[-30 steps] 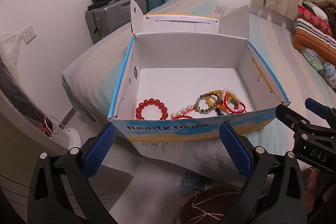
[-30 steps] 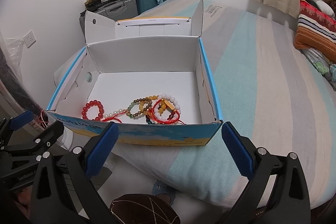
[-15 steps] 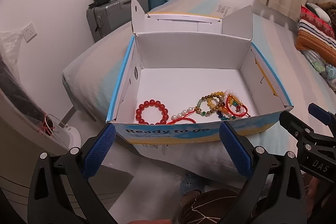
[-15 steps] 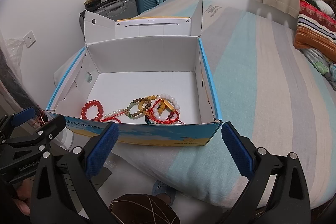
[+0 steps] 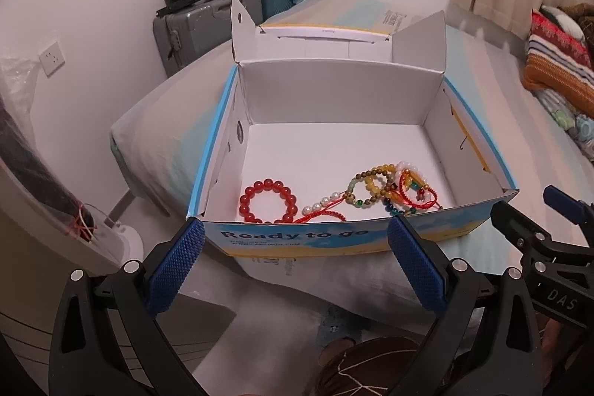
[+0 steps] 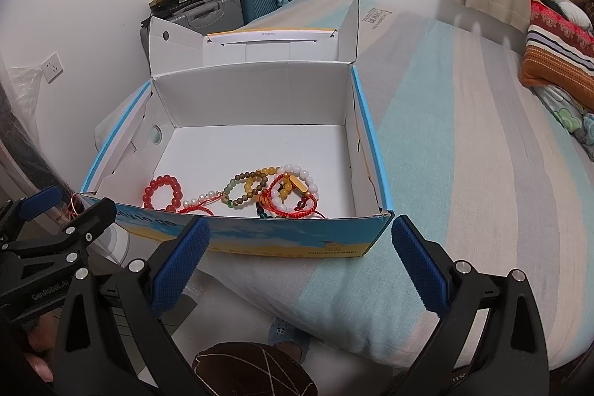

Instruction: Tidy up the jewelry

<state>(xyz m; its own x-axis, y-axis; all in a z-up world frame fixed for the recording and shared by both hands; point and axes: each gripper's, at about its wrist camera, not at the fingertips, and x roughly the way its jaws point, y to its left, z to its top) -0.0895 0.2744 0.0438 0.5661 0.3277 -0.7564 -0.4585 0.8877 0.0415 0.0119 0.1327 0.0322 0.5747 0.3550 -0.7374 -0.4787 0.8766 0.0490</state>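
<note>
Left gripper and right gripper both wide open, empty, just short of shoebox on bed. Red bead bracelet lies apart from tangled bracelet pile inside.

Open-topped white cardboard box (lid folded back), bare rear floor; beaded bracelets crowded behind low blue front wall.

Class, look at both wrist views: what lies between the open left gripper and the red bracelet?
Only the box's front wall, printed "Ready to go", separates the left gripper from the red bracelet, clearest in the left wrist view.
</note>
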